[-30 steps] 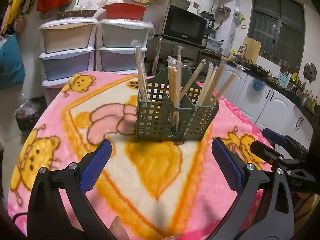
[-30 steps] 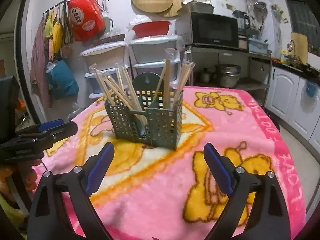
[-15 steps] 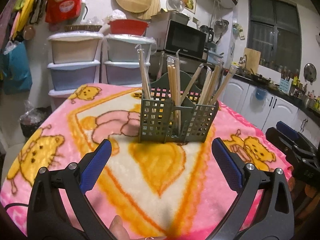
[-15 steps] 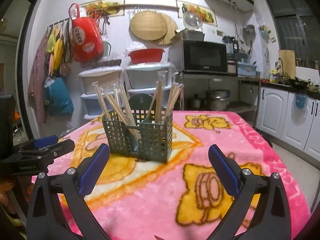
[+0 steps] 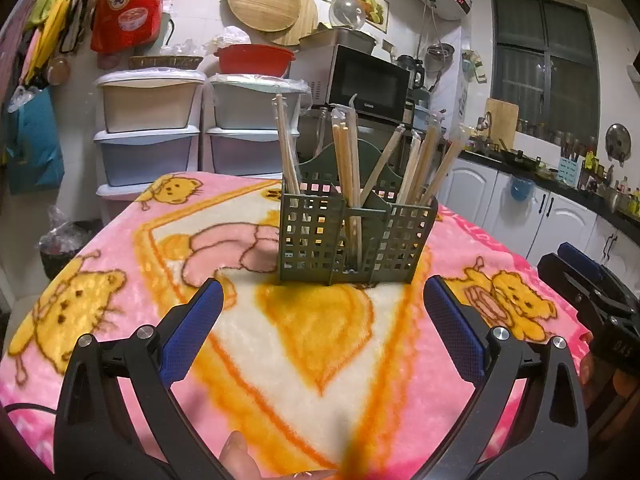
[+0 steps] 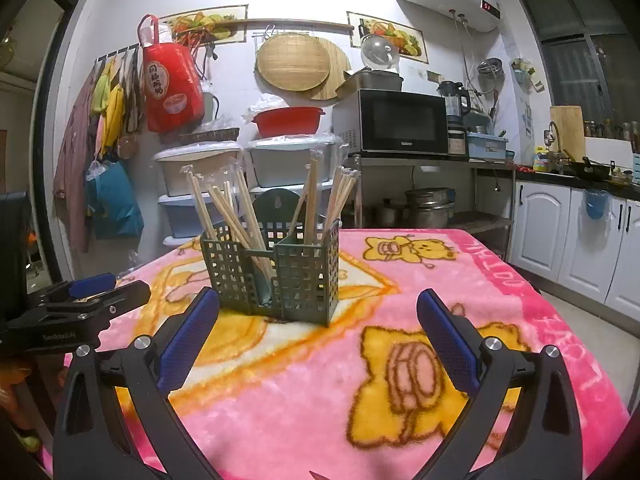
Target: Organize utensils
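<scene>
Left wrist view: the green holder (image 5: pixel 352 236) stands upright on the pink blanket (image 5: pixel 120 320) that covers the surface, ahead of both grippers and apart from them.
Utensils: wooden chopsticks (image 5: pixel 344 168), some in clear sleeves, stand in the holder's compartments and lean outward at differing angles.
Left gripper (image 5: pixel 320 328): jaws spread wide, nothing between them; a fingertip shows at the bottom edge.
Right gripper (image 6: pixel 316 332): jaws spread as wide as they go, empty, low over the blanket.
Progress: judged near its end, as no loose utensil lies on the visible blanket.
Risk, tipping: the holder looks light and the blanket soft, so a nudge from either gripper could topple it.
Risk, snagging: the leaning chopsticks could catch a passing finger and be flicked out.
Risk, collision: both grippers face the same holder and could meet.
</scene>
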Demonstrator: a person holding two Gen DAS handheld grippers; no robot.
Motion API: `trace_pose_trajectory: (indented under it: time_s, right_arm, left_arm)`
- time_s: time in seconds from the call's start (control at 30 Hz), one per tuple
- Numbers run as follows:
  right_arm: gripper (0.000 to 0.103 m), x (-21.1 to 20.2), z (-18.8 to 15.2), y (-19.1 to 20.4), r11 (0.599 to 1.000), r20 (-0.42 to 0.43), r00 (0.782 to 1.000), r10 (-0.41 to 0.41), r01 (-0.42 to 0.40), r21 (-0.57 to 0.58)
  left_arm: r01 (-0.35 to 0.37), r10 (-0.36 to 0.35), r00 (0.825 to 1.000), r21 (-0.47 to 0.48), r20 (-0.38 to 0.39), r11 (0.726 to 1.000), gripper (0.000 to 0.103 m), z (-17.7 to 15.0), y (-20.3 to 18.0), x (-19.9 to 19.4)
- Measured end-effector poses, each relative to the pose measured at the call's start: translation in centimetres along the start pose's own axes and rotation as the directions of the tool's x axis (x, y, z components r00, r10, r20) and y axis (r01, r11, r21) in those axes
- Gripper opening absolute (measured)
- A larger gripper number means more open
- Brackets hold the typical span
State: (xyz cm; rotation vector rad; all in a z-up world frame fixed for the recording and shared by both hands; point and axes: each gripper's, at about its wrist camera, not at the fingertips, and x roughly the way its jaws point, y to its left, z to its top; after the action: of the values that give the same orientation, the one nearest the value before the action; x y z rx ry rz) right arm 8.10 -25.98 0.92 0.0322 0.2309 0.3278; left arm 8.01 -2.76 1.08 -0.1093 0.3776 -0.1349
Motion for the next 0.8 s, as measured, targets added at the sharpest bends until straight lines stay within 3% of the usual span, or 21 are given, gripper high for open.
trace_pose_trajectory:
  time_s: [0.8]
  right_arm:
    - [0.096,0.09,-0.13,0.06,1.000,-0.008,1.000,0.001,-0.001,-0.004]
  left_arm:
    - [-0.004,0.004,1.000,-0.003,0.003,1.000,0.092,-0.03,0.07,0.10]
